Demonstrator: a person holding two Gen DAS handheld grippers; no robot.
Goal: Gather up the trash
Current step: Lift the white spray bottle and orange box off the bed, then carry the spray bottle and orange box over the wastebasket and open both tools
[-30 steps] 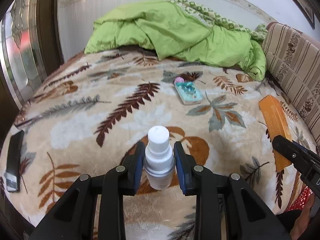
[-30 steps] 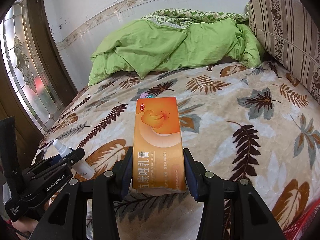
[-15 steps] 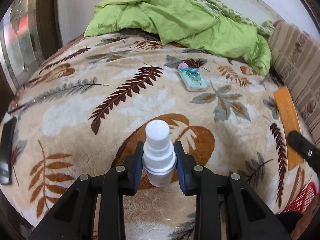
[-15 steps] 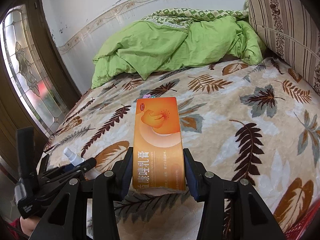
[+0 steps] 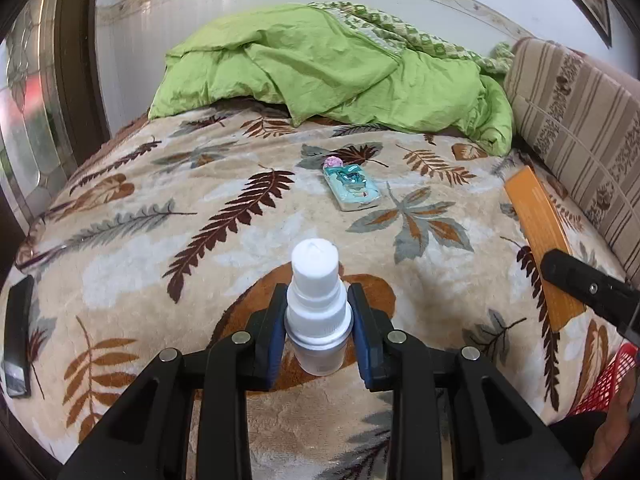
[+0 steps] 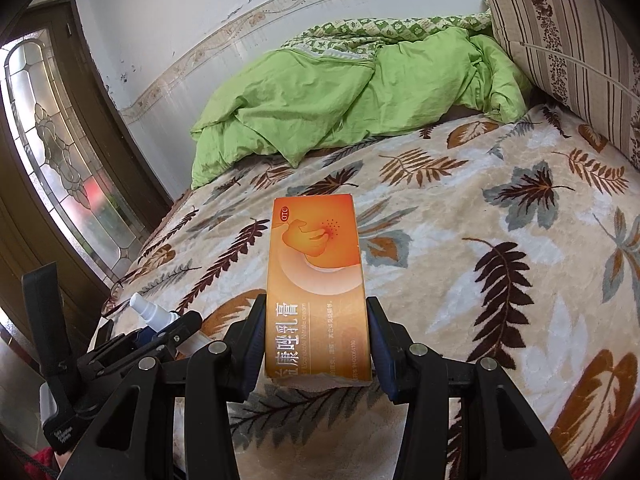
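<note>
My left gripper (image 5: 318, 322) is shut on a small white spray bottle (image 5: 316, 304) and holds it above the near part of the bed. That bottle also shows in the right wrist view (image 6: 154, 314), at the lower left, with the left gripper (image 6: 168, 330) around it. My right gripper (image 6: 316, 340) is shut on an orange cream box (image 6: 316, 280) and holds it above the bed. The box also shows in the left wrist view (image 5: 536, 232), at the right.
The bed has a leaf-patterned blanket (image 5: 200, 216). A green duvet (image 5: 328, 68) is heaped at the head. A teal phone case (image 5: 352, 188) lies mid-bed. A dark flat object (image 5: 18, 332) lies at the left edge. A striped cushion (image 5: 576, 120) stands right. A red basket (image 5: 608, 380) shows at lower right.
Both grippers keep their hold. The left wrist view first tipped down towards the bed, then came back up. The right wrist view has tilted up, and the left gripper sits lower in it.
</note>
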